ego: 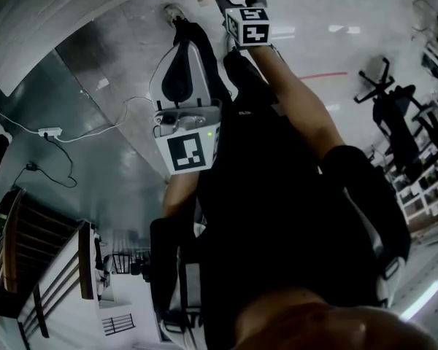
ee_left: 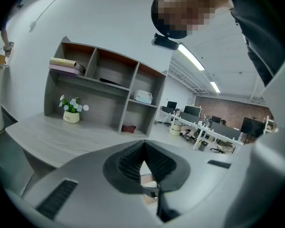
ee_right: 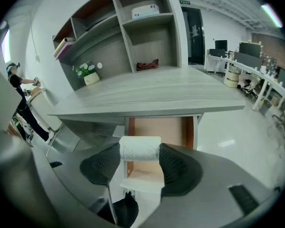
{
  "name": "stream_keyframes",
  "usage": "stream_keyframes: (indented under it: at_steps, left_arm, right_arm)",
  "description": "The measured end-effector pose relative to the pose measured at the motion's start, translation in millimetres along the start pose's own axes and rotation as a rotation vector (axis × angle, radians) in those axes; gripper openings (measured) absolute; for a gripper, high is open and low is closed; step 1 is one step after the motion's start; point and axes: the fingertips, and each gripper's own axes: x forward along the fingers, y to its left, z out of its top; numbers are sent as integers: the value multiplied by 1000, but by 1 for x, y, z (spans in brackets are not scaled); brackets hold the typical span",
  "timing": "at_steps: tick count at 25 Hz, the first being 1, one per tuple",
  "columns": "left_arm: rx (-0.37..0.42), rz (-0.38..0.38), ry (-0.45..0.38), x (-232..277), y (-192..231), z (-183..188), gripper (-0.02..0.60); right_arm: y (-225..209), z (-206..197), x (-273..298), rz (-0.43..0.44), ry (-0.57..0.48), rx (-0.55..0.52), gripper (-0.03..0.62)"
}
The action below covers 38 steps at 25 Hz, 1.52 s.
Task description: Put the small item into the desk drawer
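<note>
Fingers point(ee_right: 103, 164) of the right gripper point(ee_right: 140, 152) were clamped on a small white roll point(ee_right: 140, 147), possibly tissue paper, one dark ribbed pad pressed to each end so that the roll lay crosswise between them. Just beyond the roll stood the desk drawer point(ee_right: 161, 126), pulled open under the front edge of the grey desk point(ee_right: 152, 95), its wooden inside showing. The roll was held in front of the drawer and not yet in it. On the desk's far side stood a shelf unit point(ee_right: 126, 30) with a small pot of flowers point(ee_right: 89, 73) at its foot.

The left gripper's point(ee_left: 143, 147) fingers point(ee_left: 126, 161) met at their tips and held nothing. It was pointed at the desk from the side.

In the dim head view both grippers were raised over a pale floor point(ego: 314, 20).
</note>
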Motion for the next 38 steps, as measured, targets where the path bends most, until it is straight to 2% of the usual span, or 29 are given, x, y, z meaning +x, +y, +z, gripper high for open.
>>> stream_keyframes:
  at_steps: [9,14,23,38]
  left_arm:
    - [-22,14,15,5,9,-9,0]
    - [-33,24,33,14,30,-26,0]
    - [-49,27,40,13,29,-26,0]
    - [-67,26,56,18,32,-30,0]
  right_arm:
    - [-11,-32,39,-30,92,-6,256]
    - [-10,-53,74,-45,144,11,256]
    - [-19,-67,81,-85,206,-17,256]
    - [-25,-88,94,-98,299,-39,256]
